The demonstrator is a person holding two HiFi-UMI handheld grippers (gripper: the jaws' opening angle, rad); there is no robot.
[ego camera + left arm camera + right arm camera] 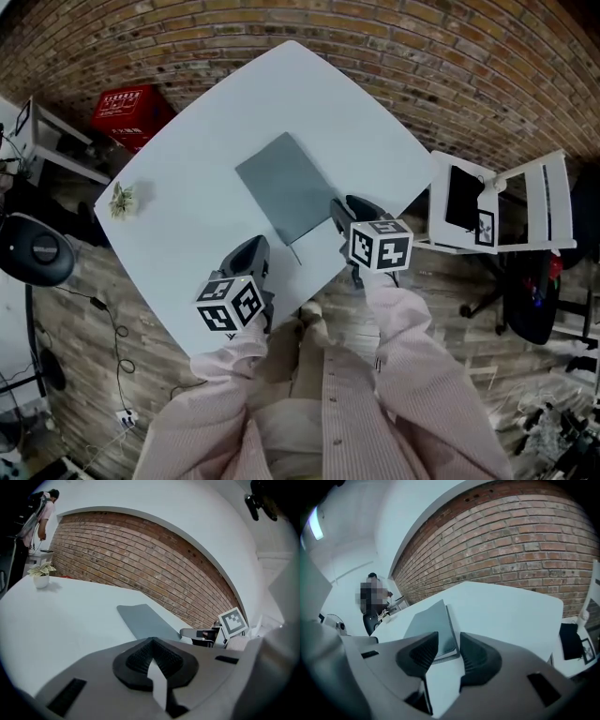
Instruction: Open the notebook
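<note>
A closed grey notebook [286, 186] lies flat in the middle of the white table [197, 159]. My right gripper [345, 210] is open at the notebook's near right corner. In the right gripper view that corner of the notebook [431, 625] shows just beyond the gap of the gripper [449, 645], and nothing is between the pads. My left gripper [251, 247] is shut and empty over bare table, a short way from the notebook's near left edge. In the left gripper view the notebook [145, 620] lies ahead of the gripper [152, 641].
A small potted plant [122, 199] stands near the table's left corner. A red crate [131, 112] sits on the floor beyond it. A white folding chair [497, 211] with a dark tablet stands to the right. A person [44, 513] stands far off.
</note>
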